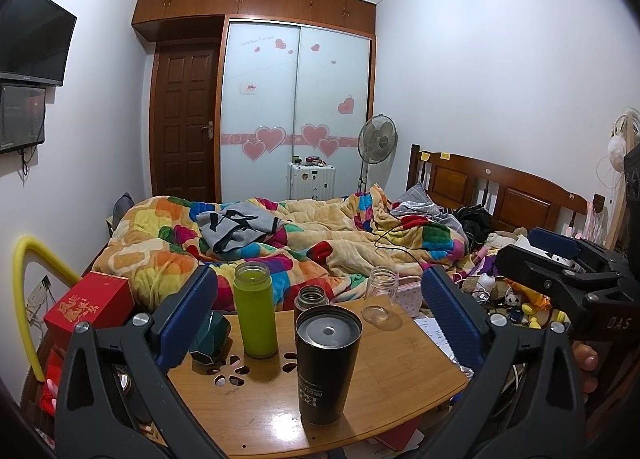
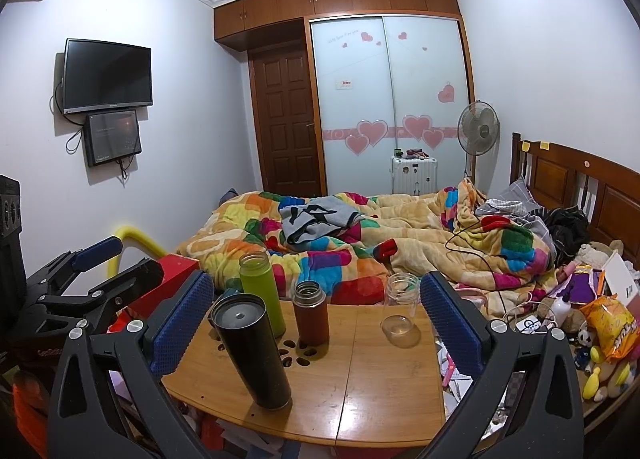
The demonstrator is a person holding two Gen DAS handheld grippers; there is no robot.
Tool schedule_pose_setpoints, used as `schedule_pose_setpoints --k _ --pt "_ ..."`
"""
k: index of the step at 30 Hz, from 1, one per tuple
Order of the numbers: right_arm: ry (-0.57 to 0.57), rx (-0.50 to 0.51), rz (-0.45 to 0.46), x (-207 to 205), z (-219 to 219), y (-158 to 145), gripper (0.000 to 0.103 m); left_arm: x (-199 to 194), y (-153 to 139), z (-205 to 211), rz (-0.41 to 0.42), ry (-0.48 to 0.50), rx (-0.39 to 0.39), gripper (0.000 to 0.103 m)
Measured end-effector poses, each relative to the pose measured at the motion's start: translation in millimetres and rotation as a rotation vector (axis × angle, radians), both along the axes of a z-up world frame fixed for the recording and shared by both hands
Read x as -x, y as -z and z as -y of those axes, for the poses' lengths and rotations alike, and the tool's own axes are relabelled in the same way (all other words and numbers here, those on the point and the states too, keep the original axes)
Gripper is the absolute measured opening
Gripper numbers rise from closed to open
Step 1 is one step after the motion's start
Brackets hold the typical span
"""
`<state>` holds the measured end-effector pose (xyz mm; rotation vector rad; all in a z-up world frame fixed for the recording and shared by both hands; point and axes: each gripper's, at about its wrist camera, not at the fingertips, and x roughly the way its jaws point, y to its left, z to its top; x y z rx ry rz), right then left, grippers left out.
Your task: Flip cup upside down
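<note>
From my left cam, L tool (image 1: 318, 313) is spread wide w/ nothing between its blue pads (image 1: 188, 319), hovering over the near edge of the bamboo tabletop (image 1: 392, 371). Going L to R on that tabletop: a dark green faceted thing (image 1: 210, 337) sits at the far left edge, partly hidden behind the pad, can't tell what it is; next the green bottle (image 1: 255, 309) upright w/ no lid; then the small brown flask (image 1: 311, 299), also upright, just behind the black tumbler (image 1: 327, 363). That tumbler is the nearest item, standing w/ its flat ringed end up and printed text reading inverted, so it looks upside down already. Further R a clear round lid (image 1: 375, 314) lies flat, and just behind it a clear glass jar (image 1: 382, 283) stands at the far edge. R tool (image 2: 316, 315) is also wide apart and holding nothing; from its cam the black tumbler sits L of centre near the left pad, apart from both. Beyond the tabletop is the bed w/ a patchwork quilt (image 1: 320, 235).
</note>
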<state>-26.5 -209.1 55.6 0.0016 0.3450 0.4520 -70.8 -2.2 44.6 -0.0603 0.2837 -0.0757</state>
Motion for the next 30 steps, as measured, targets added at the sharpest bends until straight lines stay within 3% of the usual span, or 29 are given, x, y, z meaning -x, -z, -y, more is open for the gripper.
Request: schedule_pose_setpoints --k 30 --pt "0.002 0.0 -0.003 0.1 0.5 0.6 0.103 -2.7 5.1 0.0 -0.02 0.007 0.011 0.103"
